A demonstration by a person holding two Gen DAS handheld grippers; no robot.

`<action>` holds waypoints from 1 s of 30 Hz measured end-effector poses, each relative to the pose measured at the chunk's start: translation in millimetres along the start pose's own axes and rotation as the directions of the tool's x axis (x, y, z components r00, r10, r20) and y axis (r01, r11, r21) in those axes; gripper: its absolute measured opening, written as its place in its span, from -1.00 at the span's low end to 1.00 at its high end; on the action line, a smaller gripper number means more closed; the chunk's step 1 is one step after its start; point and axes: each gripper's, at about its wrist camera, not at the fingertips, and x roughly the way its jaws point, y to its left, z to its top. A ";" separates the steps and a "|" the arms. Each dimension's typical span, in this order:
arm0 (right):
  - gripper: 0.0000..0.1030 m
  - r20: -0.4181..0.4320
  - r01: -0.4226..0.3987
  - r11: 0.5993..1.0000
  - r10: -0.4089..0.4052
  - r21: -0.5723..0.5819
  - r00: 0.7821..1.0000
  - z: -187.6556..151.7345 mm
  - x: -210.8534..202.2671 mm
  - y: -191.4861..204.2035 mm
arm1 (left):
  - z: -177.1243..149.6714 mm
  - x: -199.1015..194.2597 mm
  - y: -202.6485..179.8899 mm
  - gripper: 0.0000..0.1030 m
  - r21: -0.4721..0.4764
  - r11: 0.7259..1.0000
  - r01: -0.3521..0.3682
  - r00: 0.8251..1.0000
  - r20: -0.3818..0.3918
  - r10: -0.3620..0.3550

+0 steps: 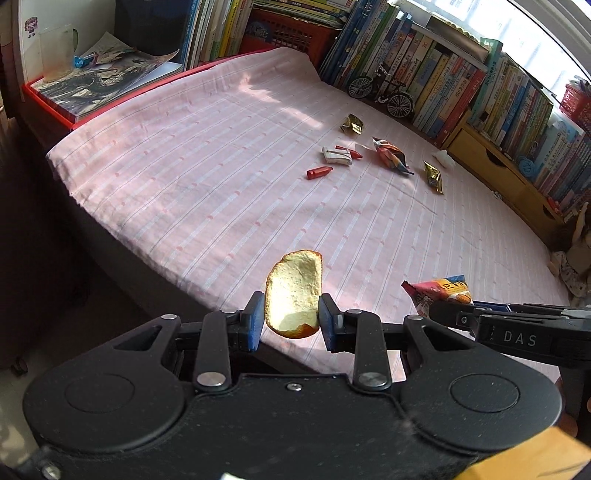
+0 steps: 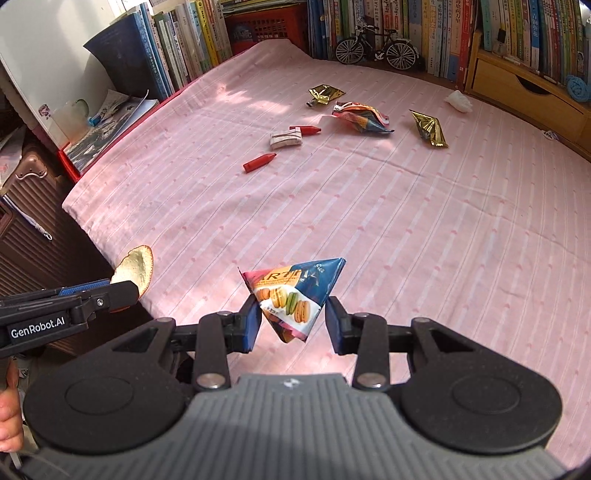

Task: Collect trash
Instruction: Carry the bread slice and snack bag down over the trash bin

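Note:
My left gripper (image 1: 291,317) is shut on a curved piece of orange peel (image 1: 293,291), held above the near edge of the pink-striped bed (image 1: 221,184). My right gripper (image 2: 293,321) is shut on a macaron snack wrapper (image 2: 295,295), lifted off the sheet. Each gripper shows in the other's view: the wrapper (image 1: 439,291) at right, the peel (image 2: 136,269) at left. Farther up the bed lie two gold foil wrappers (image 2: 325,94) (image 2: 430,129), a colourful crumpled packet (image 2: 362,116), a small white folded pack (image 2: 286,139) and two red crayon-like sticks (image 2: 260,162) (image 2: 306,130).
Rows of books (image 2: 406,26) and a model bicycle (image 2: 376,50) line the far side. A wooden drawer unit (image 2: 528,92) stands at the right with a white tissue (image 2: 458,100) before it. A red box holding magazines (image 1: 92,85) sits far left. A brown suitcase (image 2: 26,206) stands beside the bed.

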 end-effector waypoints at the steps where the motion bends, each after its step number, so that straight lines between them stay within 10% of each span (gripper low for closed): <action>1: -0.18 -0.003 -0.002 1.000 0.002 -0.002 1.000 -8.8 -3.4 7.0 | -6.6 -4.4 4.2 -0.43 -0.002 1.000 0.001 1.000 -0.004 -0.001; 30: -0.12 -0.151 -0.065 0.997 0.072 0.051 0.986 -135.9 32.2 82.3 | -113.8 12.7 70.2 -0.41 -0.037 0.999 -0.038 0.969 -0.245 0.028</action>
